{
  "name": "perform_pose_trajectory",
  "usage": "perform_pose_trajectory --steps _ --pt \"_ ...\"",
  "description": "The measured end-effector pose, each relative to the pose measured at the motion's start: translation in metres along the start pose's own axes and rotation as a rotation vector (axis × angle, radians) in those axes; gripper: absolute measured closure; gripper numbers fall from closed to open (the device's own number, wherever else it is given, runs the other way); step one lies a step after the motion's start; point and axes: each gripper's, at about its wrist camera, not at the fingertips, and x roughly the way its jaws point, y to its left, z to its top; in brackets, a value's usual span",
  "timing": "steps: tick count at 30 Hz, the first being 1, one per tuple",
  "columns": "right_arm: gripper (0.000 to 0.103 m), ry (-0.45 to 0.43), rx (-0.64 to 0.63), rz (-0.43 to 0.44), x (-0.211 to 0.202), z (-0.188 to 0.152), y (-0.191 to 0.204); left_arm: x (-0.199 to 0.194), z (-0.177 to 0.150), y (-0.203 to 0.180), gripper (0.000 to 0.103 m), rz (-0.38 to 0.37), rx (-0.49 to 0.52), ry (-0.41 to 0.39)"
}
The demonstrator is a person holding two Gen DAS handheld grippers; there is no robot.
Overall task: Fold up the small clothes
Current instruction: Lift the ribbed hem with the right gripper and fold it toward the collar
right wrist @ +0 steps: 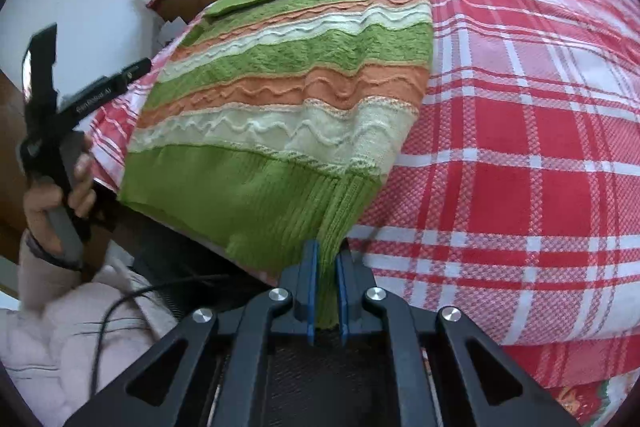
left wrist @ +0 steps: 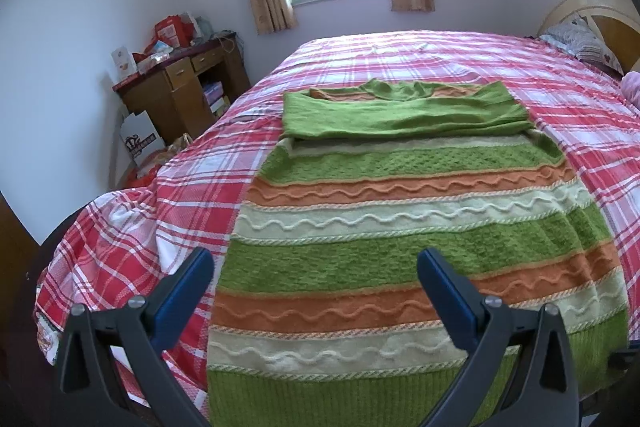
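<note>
Right gripper (right wrist: 327,291) is clamped on the ribbed green hem of the striped sweater (right wrist: 288,75), spread on the plaid bedsheet (right wrist: 520,115). Left gripper (left wrist: 316,271) is held spread above the hem.

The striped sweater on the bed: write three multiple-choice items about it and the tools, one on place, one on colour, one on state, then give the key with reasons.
1. Where does the right tool grip the sweater?
A. At a sleeve cuff
B. At the ribbed green hem corner
C. At the neckline

2. Which colours are the sweater's stripes?
A. Green, orange and cream
B. Blue, grey and black
C. Purple, yellow and brown

3. How does the left tool stand?
A. Shut on the bedsheet
B. Shut on the sweater
C. Open, gripping nothing

Key:
1. B, since ribbed green hem fabric runs between the closed blue fingers in the right wrist view.
2. A, since those bands alternate down the body.
3. C, since its blue fingers are spread wide above the sweater and the plaid bedsheet, with nothing between them.
</note>
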Motion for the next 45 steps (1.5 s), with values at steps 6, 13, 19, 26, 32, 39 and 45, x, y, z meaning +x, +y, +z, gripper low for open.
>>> perform_pose_trajectory --steps 6,13,19,26,32,39,45 --pt "0.095 -0.104 0.049 0.132 -0.033 0.028 0.009 0.006 0.001 0.007 0.000 0.005 -0.019 0.016" --pt "0.097 -0.224 0.056 0.056 -0.038 0.079 0.008 0.007 0.002 0.013 0.000 0.026 -0.020 0.016" --pt "0.098 -0.269 0.116 -0.019 -0.015 0.120 -0.012 0.014 0.002 0.022 0.000 0.015 -0.031 0.035" --pt "0.103 -0.232 0.193 -0.047 0.028 0.140 -0.044 0.012 0.006 0.074 0.000 0.014 -0.070 0.018" --pt "0.103 -0.283 0.134 -0.019 -0.003 0.122 -0.040 0.010 -0.007 0.099 0.000 0.076 -0.052 -0.015" --pt "0.102 -0.188 -0.003 0.048 -0.018 0.093 -0.010 0.026 -0.017 0.076 0.000 -0.024 -0.049 0.054" --pt "0.101 -0.073 -0.142 0.065 0.014 0.088 0.023 0.015 -0.020 0.049 0.000 -0.020 0.059 0.027"
